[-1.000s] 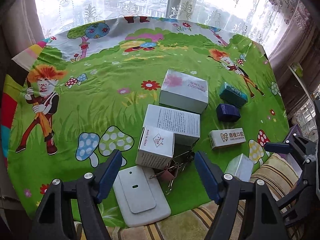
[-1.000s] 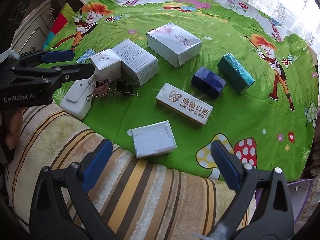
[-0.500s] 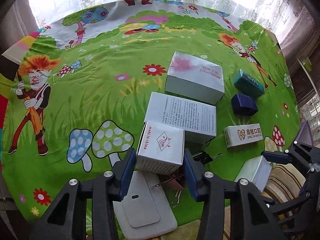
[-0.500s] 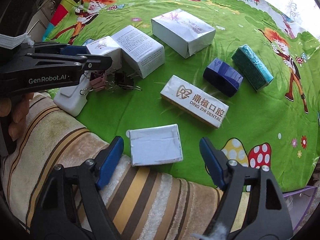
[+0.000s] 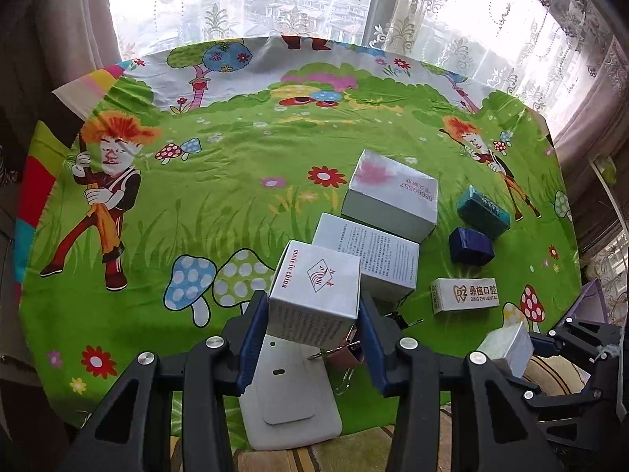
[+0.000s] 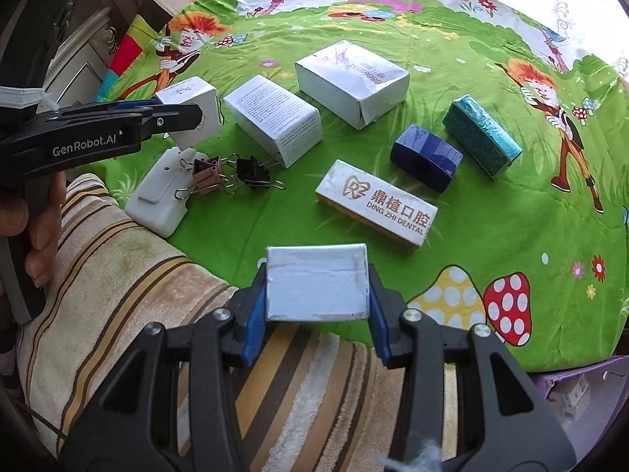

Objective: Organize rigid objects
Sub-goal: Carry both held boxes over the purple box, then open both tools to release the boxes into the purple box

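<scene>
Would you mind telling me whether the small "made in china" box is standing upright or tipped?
Tipped: the small box leans between the left gripper pads, its lower edge raised above the white plastic case.

Your cloth (image 5: 220,204) was thin printed fabric, faintly shiny and wrinkled. At its six o'clock edge lay a striped towel (image 6: 129,287), thick, fuzzy and matt. The cube box (image 5: 318,295) was smooth matt card; the silver box (image 6: 318,287) wore glossy wrap, creased at the edges. At three o'clock the teal box (image 6: 481,135) glittered with a rough, grainy sheen, and the blue box (image 6: 426,157) was glossy. The white case (image 5: 291,389) was smooth matt plastic. The clips (image 6: 206,175) were painted metal with bright wire handles. Your pads (image 6: 253,314) looked like matt blue rubber.
</scene>
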A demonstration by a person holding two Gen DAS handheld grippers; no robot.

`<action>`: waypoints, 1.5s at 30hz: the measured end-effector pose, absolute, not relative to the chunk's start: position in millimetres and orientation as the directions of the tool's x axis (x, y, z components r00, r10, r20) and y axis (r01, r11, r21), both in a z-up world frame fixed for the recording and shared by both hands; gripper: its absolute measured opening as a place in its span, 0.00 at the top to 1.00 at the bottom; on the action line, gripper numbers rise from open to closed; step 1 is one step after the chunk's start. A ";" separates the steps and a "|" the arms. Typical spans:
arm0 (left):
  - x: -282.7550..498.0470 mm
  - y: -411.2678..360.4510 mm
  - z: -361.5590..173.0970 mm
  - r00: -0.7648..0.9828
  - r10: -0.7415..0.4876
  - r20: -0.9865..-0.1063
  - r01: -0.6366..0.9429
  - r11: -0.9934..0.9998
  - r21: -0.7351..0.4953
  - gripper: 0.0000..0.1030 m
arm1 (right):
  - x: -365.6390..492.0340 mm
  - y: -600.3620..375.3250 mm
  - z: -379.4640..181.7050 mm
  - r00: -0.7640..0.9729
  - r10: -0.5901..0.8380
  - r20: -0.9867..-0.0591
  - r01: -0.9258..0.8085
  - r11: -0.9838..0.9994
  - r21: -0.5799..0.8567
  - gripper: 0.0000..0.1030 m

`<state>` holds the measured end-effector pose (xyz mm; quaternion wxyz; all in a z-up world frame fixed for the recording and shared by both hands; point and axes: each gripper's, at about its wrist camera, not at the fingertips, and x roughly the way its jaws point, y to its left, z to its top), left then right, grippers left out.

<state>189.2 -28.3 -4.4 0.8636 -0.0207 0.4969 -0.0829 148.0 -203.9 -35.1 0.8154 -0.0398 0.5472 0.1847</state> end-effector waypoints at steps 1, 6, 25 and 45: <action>186.3 -29.7 -1.5 0.498 -0.177 -0.849 0.121 0.984 -0.134 0.56 | 147.1 -206.0 -31.9 0.341 0.260 -0.903 -0.339 0.930 0.140 0.53; 172.7 -51.0 8.6 0.502 -0.267 -0.823 0.172 0.963 -0.207 0.56 | 134.3 -227.0 -20.0 0.378 0.267 -0.887 -0.294 0.942 0.159 0.53; 144.5 -216.2 -2.1 0.204 -0.559 -0.804 0.511 0.761 -0.400 0.56 | 87.9 -373.2 -18.3 0.428 0.058 -0.902 0.070 0.993 0.098 0.53; 110.0 -344.9 -11.5 -0.010 -0.590 -0.807 0.684 0.585 -0.436 0.56 | 53.4 -485.2 -18.5 0.390 -0.188 -0.901 0.349 0.936 -0.044 0.53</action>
